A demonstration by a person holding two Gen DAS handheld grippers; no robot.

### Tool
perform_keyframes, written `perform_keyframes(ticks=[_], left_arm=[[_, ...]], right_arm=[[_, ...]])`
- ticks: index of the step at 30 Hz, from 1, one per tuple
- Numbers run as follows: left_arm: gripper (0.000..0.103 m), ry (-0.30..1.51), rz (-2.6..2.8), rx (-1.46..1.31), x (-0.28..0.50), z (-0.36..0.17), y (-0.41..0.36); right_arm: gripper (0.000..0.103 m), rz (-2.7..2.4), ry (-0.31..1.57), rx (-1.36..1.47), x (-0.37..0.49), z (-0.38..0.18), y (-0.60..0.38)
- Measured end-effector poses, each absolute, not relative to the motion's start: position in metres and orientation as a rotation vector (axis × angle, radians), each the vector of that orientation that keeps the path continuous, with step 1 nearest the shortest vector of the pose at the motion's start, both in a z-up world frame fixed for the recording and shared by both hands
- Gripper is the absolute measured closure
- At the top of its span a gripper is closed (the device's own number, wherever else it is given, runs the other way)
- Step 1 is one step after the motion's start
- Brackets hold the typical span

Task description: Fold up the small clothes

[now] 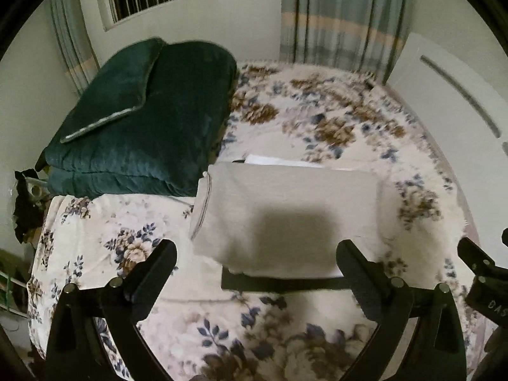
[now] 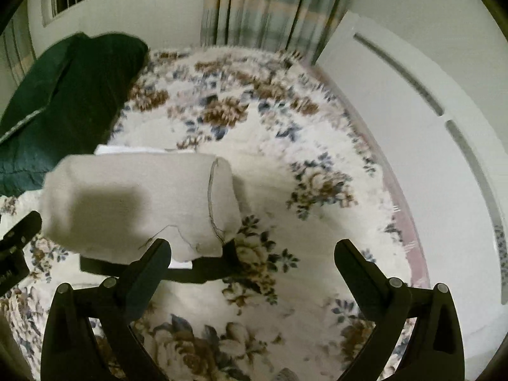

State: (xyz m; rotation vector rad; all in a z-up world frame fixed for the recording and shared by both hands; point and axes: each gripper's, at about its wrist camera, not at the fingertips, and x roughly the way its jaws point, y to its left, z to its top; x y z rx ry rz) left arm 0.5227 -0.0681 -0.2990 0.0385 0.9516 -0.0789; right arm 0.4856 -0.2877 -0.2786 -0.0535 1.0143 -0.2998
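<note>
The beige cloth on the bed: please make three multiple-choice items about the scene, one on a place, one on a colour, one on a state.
1. Where is the green quilt from the beige cloth?
A. far left
B. far right
C. under it

2. What colour is the strip under the cloth's near edge?
A. red
B. black
C. yellow

3. How is the left tool?
A. shut on the cloth
B. open, holding nothing
C. shut on the quilt

Answers:
1 A, the quilt lies on the bed behind and left.
2 B, a dark band shows there.
3 B, its fingers stand wide apart.

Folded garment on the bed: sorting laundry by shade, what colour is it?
Plain light beige folded garment, clearest in the left wrist view.
</note>
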Motion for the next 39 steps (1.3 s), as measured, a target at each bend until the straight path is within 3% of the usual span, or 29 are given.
perform_keyframes(ticks=[17, 39], left_arm=[[0.0, 0.759, -0.075, 0.024, 0.347, -0.137, -0.07], [0.0, 0.701, -0.039, -0.007, 0.234, -0.07, -0.052]], right_arm=[[0.0, -0.264, 0.775, -0.06, 0.277, -0.082, -0.272], [0.0, -0.137, 0.634, -0.036, 0.12, 0.037, -0.26]])
